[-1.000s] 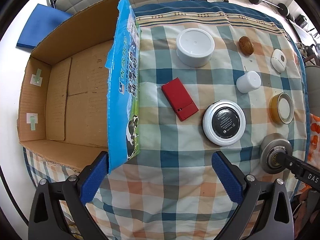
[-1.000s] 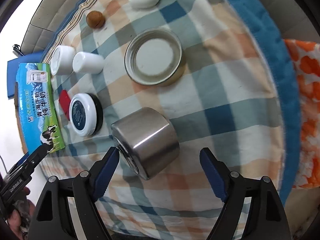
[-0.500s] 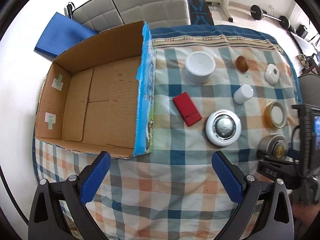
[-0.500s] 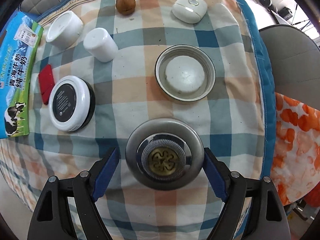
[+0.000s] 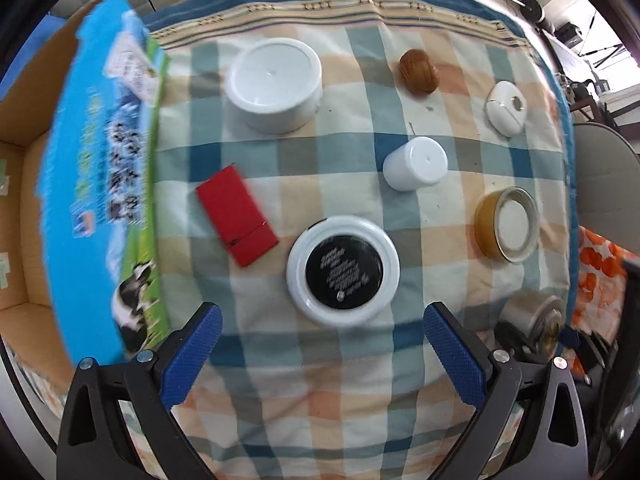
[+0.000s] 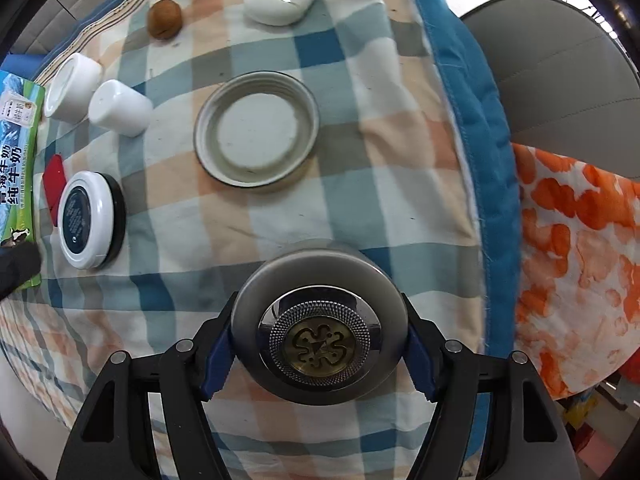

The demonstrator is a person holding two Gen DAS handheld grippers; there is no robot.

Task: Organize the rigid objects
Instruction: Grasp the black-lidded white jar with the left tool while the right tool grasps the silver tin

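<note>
Cardboard box [image 5: 100, 200] waiting at the checked bed cover's [image 6: 280, 240] left edge as the right gripper [image 6: 320, 350], half a second ago only straddling the steel canister [image 6: 320, 330], is now clamping it; left gripper [image 5: 320, 354] is hovering released by the black-lidded jar [image 5: 343, 271], pickup apparently beginning
</note>
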